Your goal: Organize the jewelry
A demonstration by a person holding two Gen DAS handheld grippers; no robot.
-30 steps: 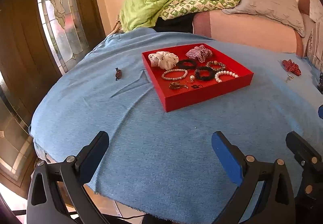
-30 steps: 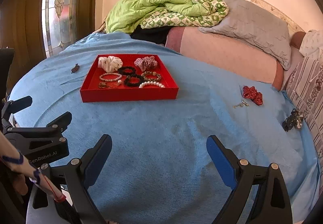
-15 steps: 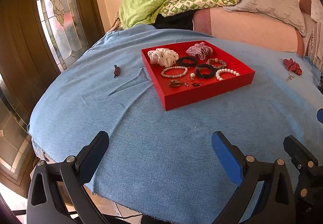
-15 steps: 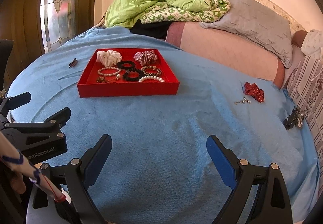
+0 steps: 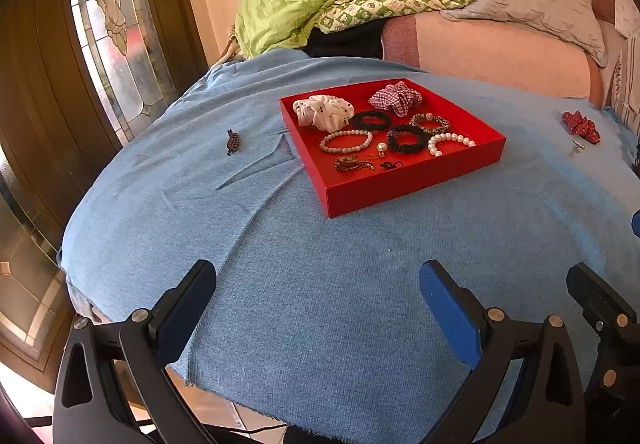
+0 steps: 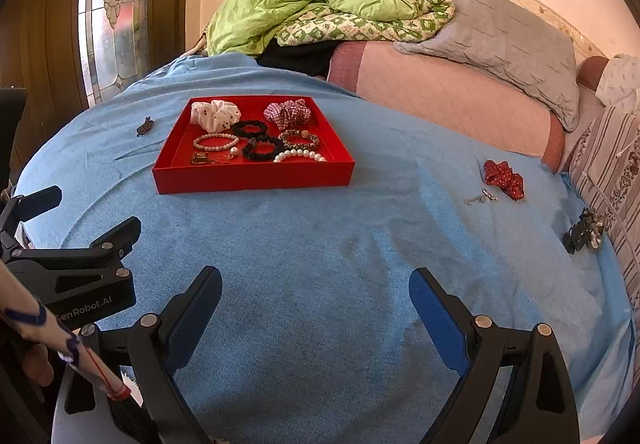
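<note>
Both grippers are hovering low over the near edge of the blue cloth (image 6: 320, 264) with jaws spread wide and nothing between them, the left gripper (image 5: 318, 296) and the right gripper (image 6: 316, 296) side by side, probably so either can reach out next. Further out, the red tray (image 6: 256, 177) is sitting in the middle of the cloth, already holding scrunchies, bead bracelets and small pieces, which suggests sorting is well along. Loose items are lying apart from it: a small dark clip (image 5: 233, 141) to the tray's left, and to its right a red scrunchie (image 6: 503, 179), a little silver chain (image 6: 480, 197) just beside it, and a dark clasp (image 6: 584, 231) near the cloth's edge.
</note>
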